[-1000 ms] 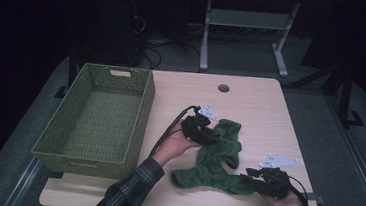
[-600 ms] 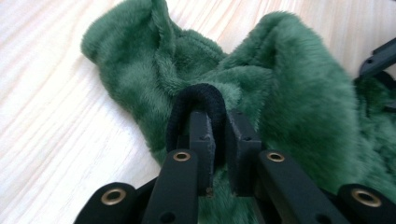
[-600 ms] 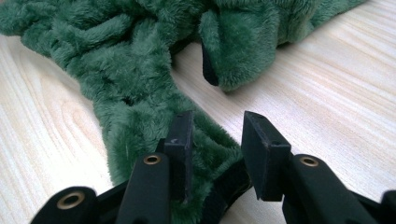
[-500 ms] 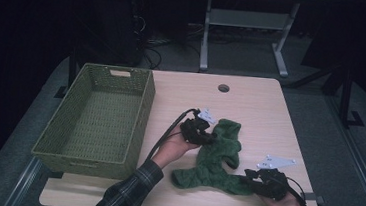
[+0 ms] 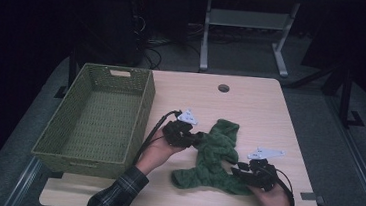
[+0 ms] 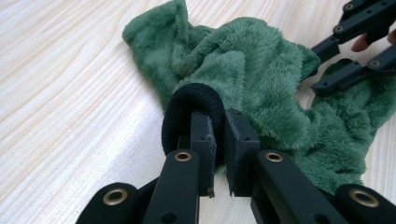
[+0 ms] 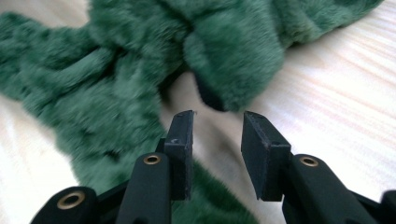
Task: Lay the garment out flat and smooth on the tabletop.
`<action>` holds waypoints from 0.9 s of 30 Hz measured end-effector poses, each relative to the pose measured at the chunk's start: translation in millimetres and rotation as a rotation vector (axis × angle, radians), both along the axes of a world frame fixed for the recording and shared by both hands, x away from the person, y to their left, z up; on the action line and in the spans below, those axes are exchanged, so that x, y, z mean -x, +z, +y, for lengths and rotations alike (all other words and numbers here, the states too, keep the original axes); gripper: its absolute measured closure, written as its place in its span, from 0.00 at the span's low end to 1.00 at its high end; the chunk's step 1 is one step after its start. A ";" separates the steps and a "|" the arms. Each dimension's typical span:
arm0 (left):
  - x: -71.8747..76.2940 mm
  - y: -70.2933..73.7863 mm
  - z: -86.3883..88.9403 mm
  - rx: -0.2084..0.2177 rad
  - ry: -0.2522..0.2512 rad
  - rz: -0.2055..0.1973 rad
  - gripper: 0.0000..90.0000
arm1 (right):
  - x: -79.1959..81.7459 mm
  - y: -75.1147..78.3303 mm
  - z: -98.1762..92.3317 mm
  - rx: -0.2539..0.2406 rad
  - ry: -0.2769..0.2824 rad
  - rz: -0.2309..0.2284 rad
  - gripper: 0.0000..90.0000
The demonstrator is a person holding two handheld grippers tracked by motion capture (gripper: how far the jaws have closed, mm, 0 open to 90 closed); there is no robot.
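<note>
Two grippers flank the green plush cloth [image 5: 216, 156] mid-bench, right of the basket [image 5: 94, 120]. Left gripper [image 6: 218, 140] pinches its black cuff [image 6: 194, 95]; right gripper [image 7: 217, 135] gapes narrowly, empty. Bare bench [image 5: 265, 110] lies beyond.

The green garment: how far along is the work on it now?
Done: the left gripper has just closed on the black cuff of the garment. In hand: the right gripper, open, is at another part. Left: the garment lies crumpled on the table; the basket holds nothing.
</note>
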State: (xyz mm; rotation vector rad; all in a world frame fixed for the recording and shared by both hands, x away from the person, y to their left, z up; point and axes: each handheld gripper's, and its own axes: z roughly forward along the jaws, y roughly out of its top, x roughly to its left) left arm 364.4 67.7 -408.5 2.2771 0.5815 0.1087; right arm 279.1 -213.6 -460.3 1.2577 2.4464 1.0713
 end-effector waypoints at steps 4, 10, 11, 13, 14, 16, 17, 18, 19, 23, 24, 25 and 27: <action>-0.8 -2.0 -0.5 -0.016 -0.002 0.008 0.92 | -7.6 -3.0 1.3 -0.001 -0.001 0.002 0.71; -1.7 -4.2 1.5 -0.011 0.015 0.020 0.92 | -12.4 -3.5 3.5 0.009 -0.016 -0.022 0.76; -2.1 -3.9 2.3 -0.014 0.015 0.019 0.92 | -13.6 -2.8 1.4 0.002 -0.026 -0.035 0.77; -2.2 -3.6 3.1 -0.009 0.021 0.020 0.92 | -16.5 0.1 -3.8 -0.015 -0.054 -0.038 0.77; -2.8 -3.2 4.0 -0.018 0.014 0.020 0.92 | -19.0 0.8 -6.1 -0.029 -0.055 -0.043 0.77; -3.0 -3.6 4.2 -0.020 0.014 0.021 0.92 | -24.6 1.5 -8.1 -0.043 -0.056 -0.053 0.80; -3.3 -3.8 4.6 -0.026 0.011 0.021 0.92 | -26.8 2.2 -8.2 -0.053 -0.057 -0.051 0.82; -3.5 -3.9 5.0 -0.029 0.011 0.022 0.92 | -29.4 2.7 -8.3 -0.055 -0.056 -0.055 0.84; -3.4 -4.1 5.0 -0.025 0.015 0.026 0.92 | -32.0 2.8 -8.8 -0.056 -0.054 -0.065 0.89; -4.5 -3.1 7.8 -0.022 0.022 0.026 0.93 | -39.7 3.4 -10.6 -0.053 -0.058 -0.052 0.93; -4.9 -2.6 8.7 -0.018 0.022 0.025 0.93 | -40.0 5.2 -10.9 -0.062 -0.066 -0.047 0.94; -4.8 -1.6 9.6 -0.015 0.024 0.025 0.93 | -40.7 7.2 -12.5 -0.059 -0.063 -0.054 0.94; -4.2 1.3 11.1 -0.004 0.029 0.022 0.94 | -41.1 13.5 -15.3 -0.058 -0.064 -0.071 0.95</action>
